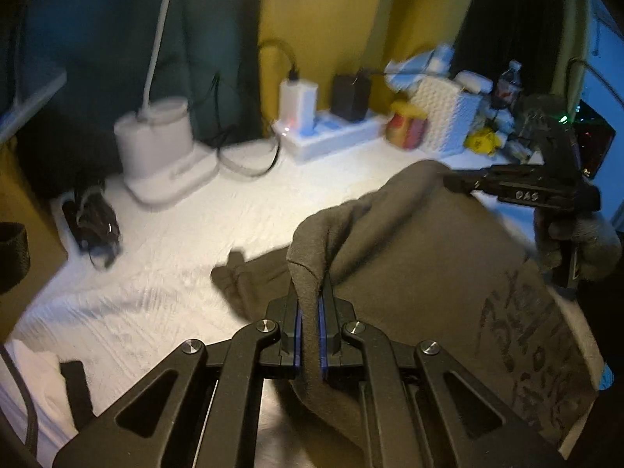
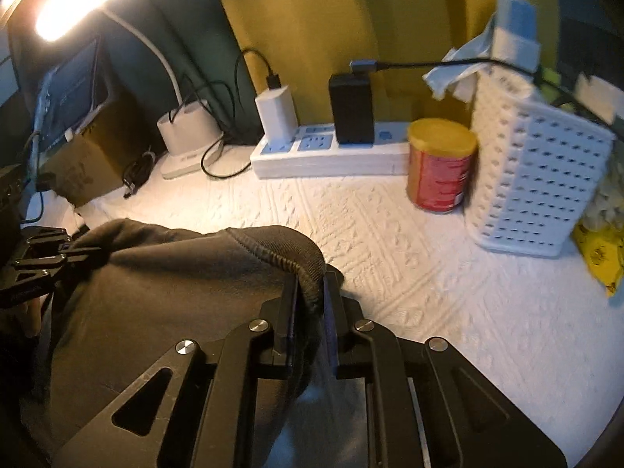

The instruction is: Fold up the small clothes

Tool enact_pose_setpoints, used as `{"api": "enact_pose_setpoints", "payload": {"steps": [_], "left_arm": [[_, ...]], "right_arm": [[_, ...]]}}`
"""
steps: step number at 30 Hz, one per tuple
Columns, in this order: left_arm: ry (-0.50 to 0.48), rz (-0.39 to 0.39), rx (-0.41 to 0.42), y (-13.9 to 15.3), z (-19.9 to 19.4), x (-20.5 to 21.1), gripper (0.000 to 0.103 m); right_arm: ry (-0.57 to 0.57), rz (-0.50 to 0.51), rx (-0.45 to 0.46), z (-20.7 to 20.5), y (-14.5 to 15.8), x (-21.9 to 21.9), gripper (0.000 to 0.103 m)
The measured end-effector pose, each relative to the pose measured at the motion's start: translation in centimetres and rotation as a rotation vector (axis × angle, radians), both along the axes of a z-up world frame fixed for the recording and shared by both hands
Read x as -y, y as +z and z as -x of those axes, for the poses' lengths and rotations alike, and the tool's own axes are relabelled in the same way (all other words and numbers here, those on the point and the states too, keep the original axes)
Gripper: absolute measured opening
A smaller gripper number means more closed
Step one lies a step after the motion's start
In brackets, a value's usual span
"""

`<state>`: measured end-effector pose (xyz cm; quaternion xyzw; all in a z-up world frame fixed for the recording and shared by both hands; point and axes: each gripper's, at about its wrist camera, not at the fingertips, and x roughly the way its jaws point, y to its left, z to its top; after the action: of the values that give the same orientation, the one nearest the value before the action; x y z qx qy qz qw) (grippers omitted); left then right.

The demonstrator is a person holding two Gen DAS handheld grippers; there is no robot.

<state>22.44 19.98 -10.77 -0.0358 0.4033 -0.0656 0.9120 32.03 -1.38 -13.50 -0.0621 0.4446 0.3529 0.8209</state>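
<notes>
A dark brown shirt (image 1: 409,257) is held up over the white desk (image 1: 187,241), filling the lower right of the left wrist view. The left gripper (image 1: 311,292) has its fingers (image 1: 290,312) squeezed tight on a fold of the shirt. The right gripper (image 2: 311,284) has its fingers (image 2: 289,304) clamped on the thick ribbed edge of the same shirt. At the back of the desk sit a white power strip (image 2: 331,156), a red can with a yellow lid (image 2: 440,163) and a white basket with holes (image 2: 534,179) just beside the can.
</notes>
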Motion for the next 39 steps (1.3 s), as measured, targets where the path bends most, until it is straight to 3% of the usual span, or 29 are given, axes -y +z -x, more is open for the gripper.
{"api": "enact_pose_setpoints", "payload": {"steps": [2,8,10,11,12,15,17,20,22,25,29,38,39], "left_arm": [[0.008,0.02,-0.05,-1.3,-0.1,-0.5,0.005],[0.012,0.084,-0.043,-0.8,0.5,-1.1,0.007],[0.021,0.067,-0.038,-0.6,0.0,-1.2,0.016],[0.028,0.056,-0.034,-0.6,-0.3,-1.2,0.03],[0.029,0.059,-0.03,-0.6,-0.7,-1.2,0.036],[0.02,0.094,-0.026,-1.1,-1.7,-1.4,0.036],[0.01,0.099,-0.017,-1.6,-2.1,-1.4,0.036],[0.03,0.076,-0.008,-1.9,-2.0,-1.6,0.007],[0.051,0.08,0.01,-1.6,-1.4,-1.9,0.007],[0.098,0.052,0.029,-1.5,-0.7,-2.3,0.007],[0.131,0.088,-0.004,-2.1,-0.3,-2.9,0.012],[0.2,0.069,0.006,0.0,1.9,-2.0,0.013],[0.209,0.07,0.006,0.1,2.2,-1.9,0.026]], "right_arm": [[0.004,0.016,0.003,0.1,-0.6,-0.6,0.014],[0.01,0.033,0.014,0.3,-0.4,-0.9,0.016],[0.005,0.036,0.016,0.3,-0.3,-0.8,0.017],[0.003,0.033,0.016,0.3,-0.2,-0.7,0.019],[-0.001,0.031,0.017,0.4,-0.1,-0.6,0.019],[-0.007,0.031,0.022,0.5,0.1,-0.4,0.02],[-0.014,0.038,0.025,0.5,0.3,-0.2,0.029],[-0.022,0.04,0.028,0.5,0.4,0.0,0.031],[-0.02,0.04,0.019,0.4,0.3,0.1,0.033],[-0.014,0.052,0.024,0.4,0.0,-0.2,0.049],[-0.02,0.056,0.011,0.5,-0.2,-0.1,0.05],[-0.044,0.043,0.031,2.7,1.6,2.0,0.05],[-0.043,0.043,0.032,3.1,1.7,2.2,0.05]]}}
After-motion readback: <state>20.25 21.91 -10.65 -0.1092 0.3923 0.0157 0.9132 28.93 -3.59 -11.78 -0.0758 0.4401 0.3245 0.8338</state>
